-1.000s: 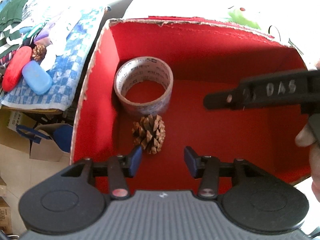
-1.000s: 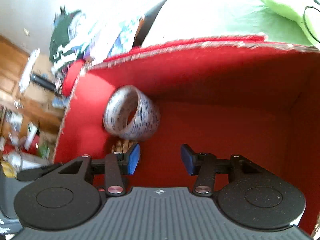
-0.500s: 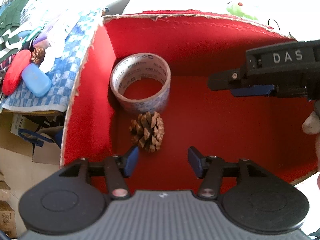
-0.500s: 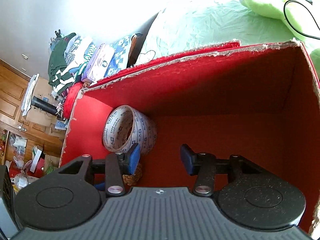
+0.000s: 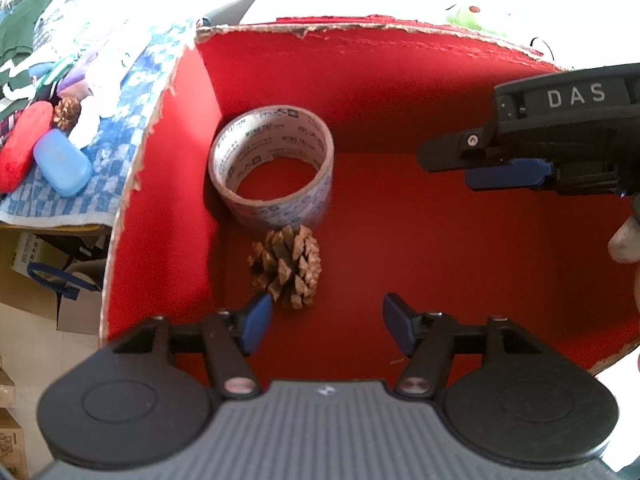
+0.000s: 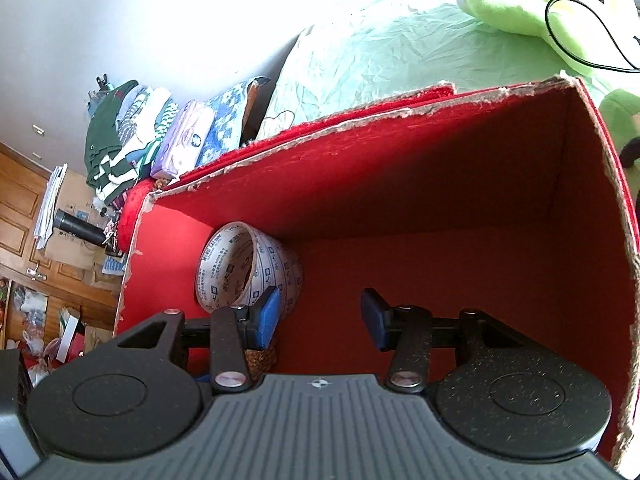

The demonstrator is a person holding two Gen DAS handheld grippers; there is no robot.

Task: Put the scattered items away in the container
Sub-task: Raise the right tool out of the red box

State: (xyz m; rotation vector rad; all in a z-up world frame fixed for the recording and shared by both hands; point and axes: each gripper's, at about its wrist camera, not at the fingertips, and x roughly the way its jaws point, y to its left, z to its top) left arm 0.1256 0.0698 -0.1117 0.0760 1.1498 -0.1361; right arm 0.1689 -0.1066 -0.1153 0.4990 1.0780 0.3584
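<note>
The pine cone [image 5: 286, 266] lay on the floor of the red box [image 5: 400, 240], just beside the tape roll [image 5: 272, 168]. The left gripper [image 5: 326, 322] hung above it, its fingers [image 5: 256, 322] spreading wider with nothing between them, the cone just ahead of the left one. The right gripper [image 6: 318, 316] also stood parted and empty over the box
</note>
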